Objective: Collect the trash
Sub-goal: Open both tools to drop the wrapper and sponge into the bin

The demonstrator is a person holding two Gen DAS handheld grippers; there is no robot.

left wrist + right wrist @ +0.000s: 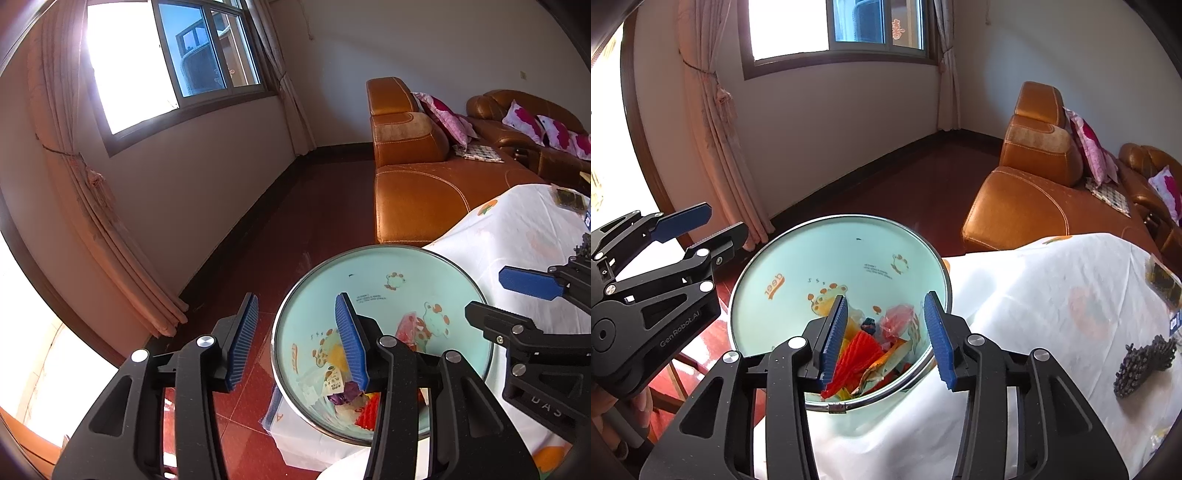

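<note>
Sunlit lounge, white-clothed table; both sets of fingers are held apart and empty over the bin. Drop judged done; remaining trash at three o'clock must be sought next.

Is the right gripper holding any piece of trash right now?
No: in the right wrist view the right gripper stands open with nothing between its pads, above the trash bin.

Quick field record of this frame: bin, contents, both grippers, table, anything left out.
bin: round mint-green cartoon-print bin with metal rim, beside the table edge
contents: red, orange and yellow wrappers at the bottom
left gripper: open, nothing between fingers, over the bin's rim
right gripper: open, empty, above the bin mouth
table: white printed cloth
left out: dark knobbly grape-like bunch on the cloth
</note>
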